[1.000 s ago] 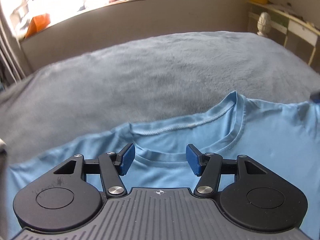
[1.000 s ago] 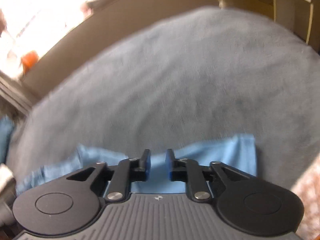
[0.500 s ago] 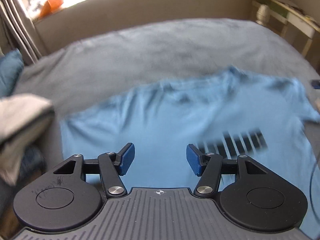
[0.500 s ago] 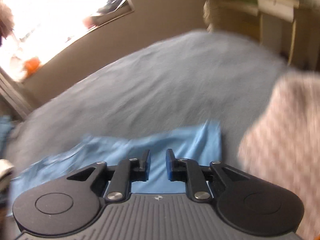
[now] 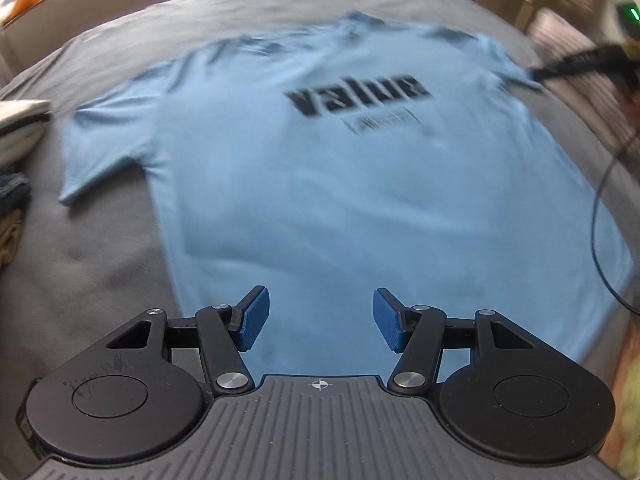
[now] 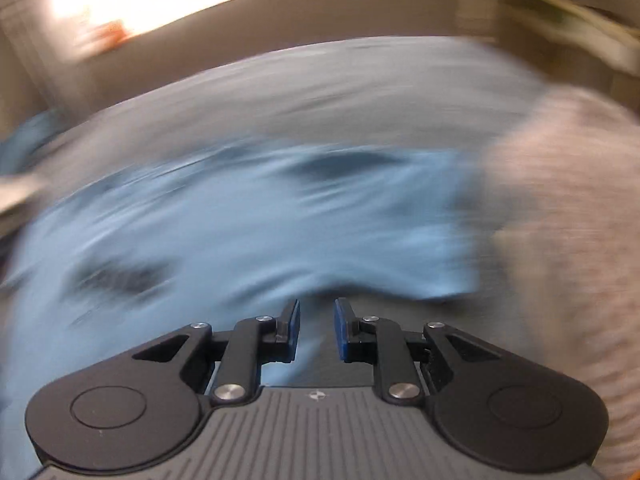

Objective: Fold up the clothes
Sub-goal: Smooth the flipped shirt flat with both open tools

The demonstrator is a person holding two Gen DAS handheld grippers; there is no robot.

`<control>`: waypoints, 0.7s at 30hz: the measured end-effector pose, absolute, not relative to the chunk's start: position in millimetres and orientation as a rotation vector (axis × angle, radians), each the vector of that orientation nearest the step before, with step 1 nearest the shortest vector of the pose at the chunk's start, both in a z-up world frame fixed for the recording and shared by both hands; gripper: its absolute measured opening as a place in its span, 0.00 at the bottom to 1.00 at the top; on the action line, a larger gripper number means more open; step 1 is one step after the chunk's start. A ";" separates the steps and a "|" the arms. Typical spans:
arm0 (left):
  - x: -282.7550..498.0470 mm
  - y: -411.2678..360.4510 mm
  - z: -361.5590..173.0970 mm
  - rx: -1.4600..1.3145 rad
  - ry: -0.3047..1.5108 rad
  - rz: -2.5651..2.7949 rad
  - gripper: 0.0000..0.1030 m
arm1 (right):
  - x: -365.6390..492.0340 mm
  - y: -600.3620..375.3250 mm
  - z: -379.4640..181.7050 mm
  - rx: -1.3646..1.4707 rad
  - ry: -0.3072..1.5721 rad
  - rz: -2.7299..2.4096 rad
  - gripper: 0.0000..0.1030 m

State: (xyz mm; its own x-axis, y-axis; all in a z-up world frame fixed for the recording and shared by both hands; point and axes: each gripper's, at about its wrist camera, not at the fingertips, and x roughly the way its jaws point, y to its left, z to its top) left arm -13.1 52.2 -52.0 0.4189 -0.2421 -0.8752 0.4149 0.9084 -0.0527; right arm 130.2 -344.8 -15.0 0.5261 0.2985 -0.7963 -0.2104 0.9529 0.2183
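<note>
A light blue T-shirt (image 5: 320, 184) lay spread flat on the grey bed (image 5: 100, 264), print side up. Above its hem the left gripper (image 5: 319, 318) stood wide and empty. The right gripper (image 6: 317, 330), narrowly parted, held nothing beside the shirt's sleeve edge.

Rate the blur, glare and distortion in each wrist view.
Left wrist view: moderate motion blur, the T-shirt print smeared but legible; fisheye bends the grey blanket. Right wrist view: heavy streaking across the shirt and blanket, a blown-out window top left; only the right gripper stays sharp.
</note>
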 end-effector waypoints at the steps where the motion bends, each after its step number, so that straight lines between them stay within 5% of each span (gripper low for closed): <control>1: -19.3 49.8 -55.7 0.196 1.056 -0.444 0.56 | 120.4 -326.0 -17.6 0.078 0.988 0.425 0.20; 6: -54.5 37.2 -74.2 0.314 1.010 -0.566 0.56 | 65.7 -242.6 -45.4 -0.113 1.103 0.832 0.20; 16: -112.2 53.1 -93.7 0.347 1.191 -0.675 0.56 | -28.4 -211.9 -81.8 -0.253 1.456 1.229 0.20; 21: -114.4 58.9 -84.4 0.354 1.249 -0.722 0.56 | -29.2 -185.2 -69.0 -0.374 1.418 1.294 0.20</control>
